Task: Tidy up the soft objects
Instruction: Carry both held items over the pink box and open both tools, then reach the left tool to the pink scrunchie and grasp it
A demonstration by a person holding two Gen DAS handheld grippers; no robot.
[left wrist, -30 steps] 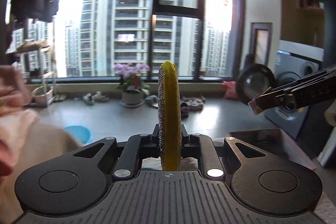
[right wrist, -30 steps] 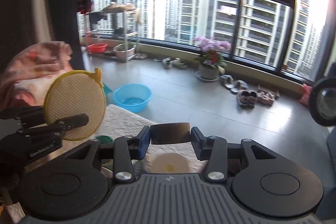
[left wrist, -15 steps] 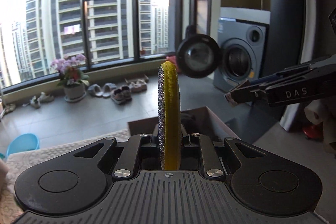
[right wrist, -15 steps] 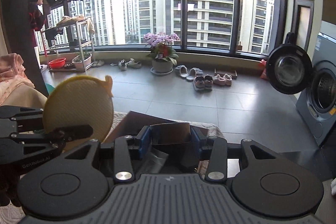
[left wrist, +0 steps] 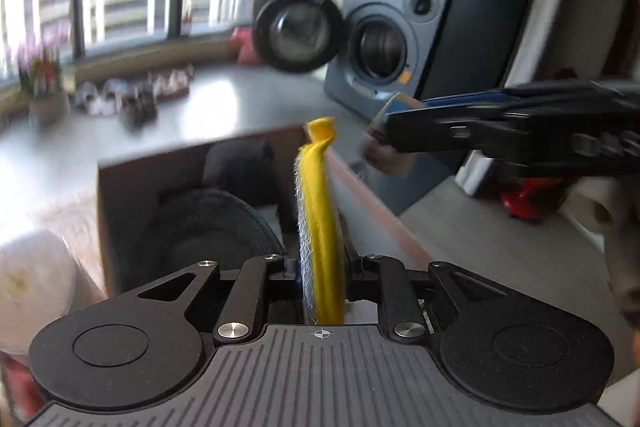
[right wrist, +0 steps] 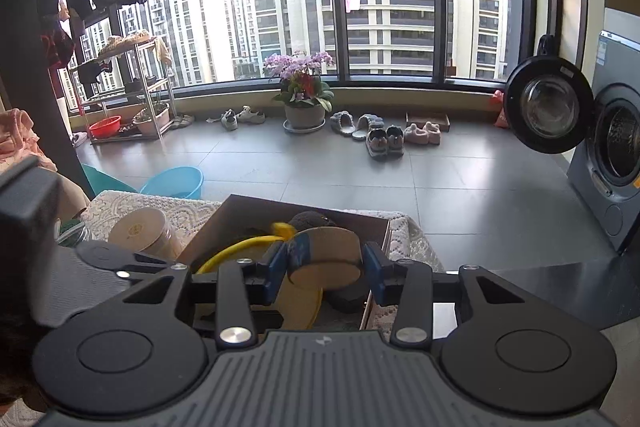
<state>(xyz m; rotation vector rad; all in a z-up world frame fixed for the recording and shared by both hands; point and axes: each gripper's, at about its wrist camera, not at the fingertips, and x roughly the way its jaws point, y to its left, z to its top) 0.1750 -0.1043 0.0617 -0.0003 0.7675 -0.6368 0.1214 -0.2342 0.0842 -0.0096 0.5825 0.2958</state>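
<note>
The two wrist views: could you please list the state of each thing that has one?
Left hand-held gripper: shut on yellow scrub pad, held on edge.
Right hand-held gripper: shut on round brown pad.
Cardboard box: open.
Washing machine door: swung open.

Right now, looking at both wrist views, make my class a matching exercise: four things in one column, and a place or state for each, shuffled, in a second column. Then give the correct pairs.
Column 1
1. yellow scrubbing pad
2. round tan sponge
3. washing machine door
4. blue basin

Column 2
A. swung open
B. on the tiled floor beside the table
C. clamped edge-on in the left gripper, over the cardboard box
D. held between the blue pads of the right gripper

Pairs: 1-C, 2-D, 3-A, 4-B
</note>
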